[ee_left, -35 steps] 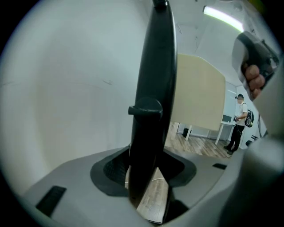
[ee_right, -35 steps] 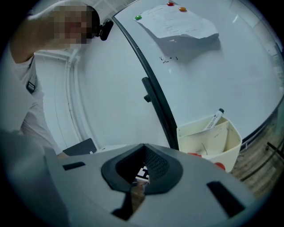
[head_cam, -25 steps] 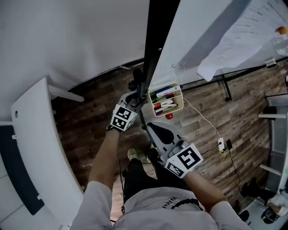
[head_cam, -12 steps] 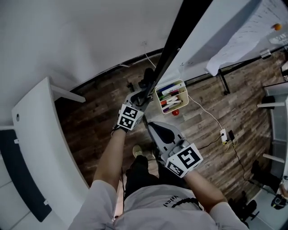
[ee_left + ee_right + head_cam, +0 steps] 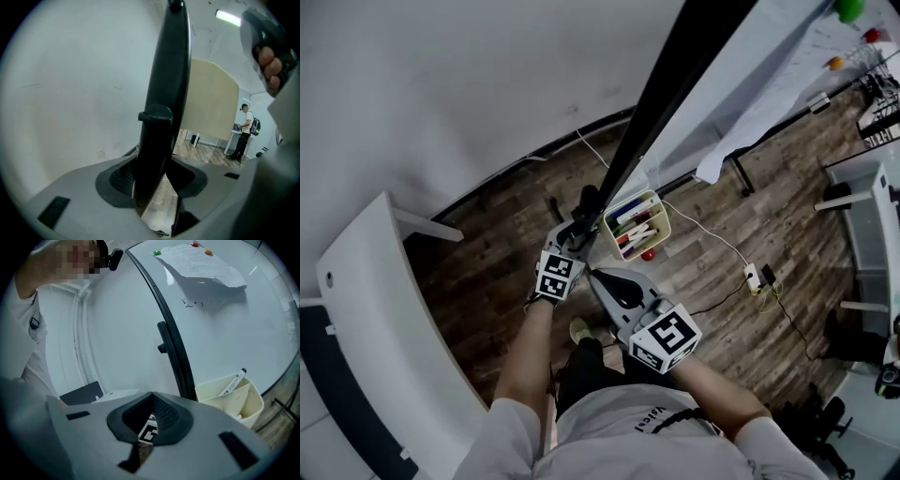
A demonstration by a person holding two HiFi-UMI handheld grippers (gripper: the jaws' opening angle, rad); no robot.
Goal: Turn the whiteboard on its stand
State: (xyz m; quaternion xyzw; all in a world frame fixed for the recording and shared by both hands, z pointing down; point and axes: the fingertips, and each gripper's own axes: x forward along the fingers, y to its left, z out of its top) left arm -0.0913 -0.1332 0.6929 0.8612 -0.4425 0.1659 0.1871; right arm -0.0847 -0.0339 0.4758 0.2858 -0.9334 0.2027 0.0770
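Observation:
The whiteboard [image 5: 225,329] stands edge-on to me, its black frame [image 5: 675,84] running down from the top toward my hands. My left gripper [image 5: 577,234] is shut on the lower part of that frame [image 5: 161,117], which passes up between its jaws, and a black knob [image 5: 155,114] sticks out of the frame just above them. My right gripper [image 5: 598,275] hovers just below and right of the left one, shut with nothing in it. Its jaws point at the frame [image 5: 176,352] without touching it.
A cream marker tray [image 5: 636,225] hangs on the board beside the grippers. Papers [image 5: 201,266] are pinned to the board with magnets. A curved white desk [image 5: 384,309] stands at the left. A power strip [image 5: 752,277] and cable lie on the wood floor, and a person [image 5: 244,131] stands far off.
The board's black edge has swung and now leans further right in the head view. The left gripper has stayed clamped on it, and both grippers have shifted slightly with the tray.

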